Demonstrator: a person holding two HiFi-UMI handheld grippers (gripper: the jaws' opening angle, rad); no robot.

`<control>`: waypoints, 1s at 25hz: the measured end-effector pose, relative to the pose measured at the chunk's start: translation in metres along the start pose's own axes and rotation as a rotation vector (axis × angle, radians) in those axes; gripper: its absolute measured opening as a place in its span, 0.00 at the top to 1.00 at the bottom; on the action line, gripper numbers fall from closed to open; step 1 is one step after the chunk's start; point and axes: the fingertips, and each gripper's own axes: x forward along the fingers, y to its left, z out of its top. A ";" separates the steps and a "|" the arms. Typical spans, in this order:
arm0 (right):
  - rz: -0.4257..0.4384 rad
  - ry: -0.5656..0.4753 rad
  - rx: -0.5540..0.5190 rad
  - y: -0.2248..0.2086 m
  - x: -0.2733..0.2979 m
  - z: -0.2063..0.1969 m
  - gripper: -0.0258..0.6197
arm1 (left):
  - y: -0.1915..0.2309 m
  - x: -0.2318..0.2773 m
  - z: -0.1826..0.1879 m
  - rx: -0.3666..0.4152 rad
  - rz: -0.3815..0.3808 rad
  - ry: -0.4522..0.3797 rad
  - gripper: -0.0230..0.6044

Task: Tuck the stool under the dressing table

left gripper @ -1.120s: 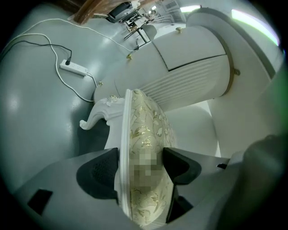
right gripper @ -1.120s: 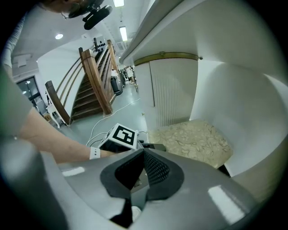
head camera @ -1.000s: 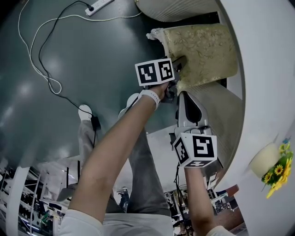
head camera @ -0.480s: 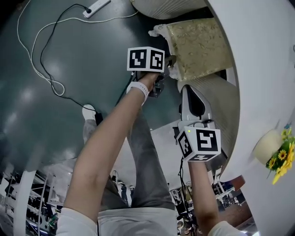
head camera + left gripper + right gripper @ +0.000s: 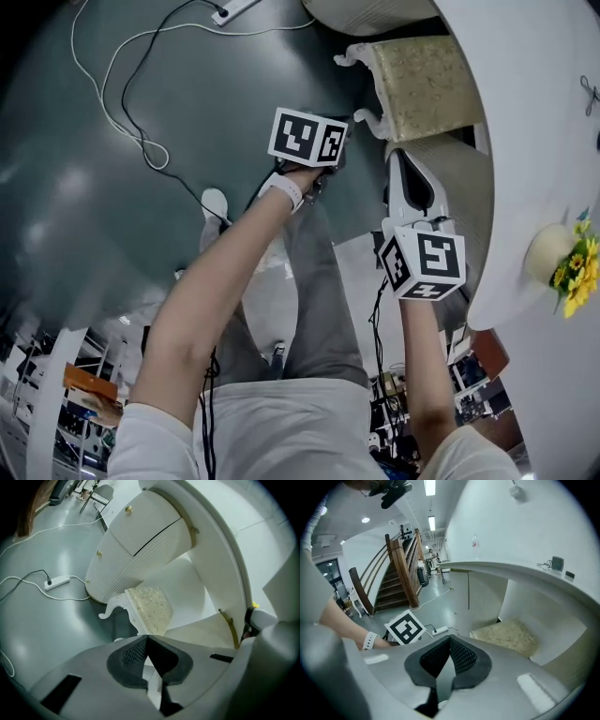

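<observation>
The stool point(image 5: 427, 84) sits mostly under the dressing table point(image 5: 534, 112), ahead of both grippers and touching neither. The left gripper point(image 5: 146, 638) has just been closing its jaws on nothing. The right gripper point(image 5: 450, 641) is closed and empty too.

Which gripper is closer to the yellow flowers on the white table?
Right. The right gripper is by the edge of the table, not far from the yellow flowers; the left gripper is farther off, out over the floor.
</observation>
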 end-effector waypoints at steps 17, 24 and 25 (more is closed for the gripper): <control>0.043 -0.101 -0.043 0.100 -0.096 0.081 0.94 | -0.079 -0.235 0.011 0.000 0.026 -0.285 0.95; 0.076 -0.141 -0.073 0.142 -0.142 0.110 0.94 | -0.120 -0.345 0.007 0.053 0.019 -0.403 0.95; 0.081 -0.150 -0.076 0.148 -0.149 0.116 0.94 | -0.125 -0.361 0.007 0.065 0.020 -0.419 0.95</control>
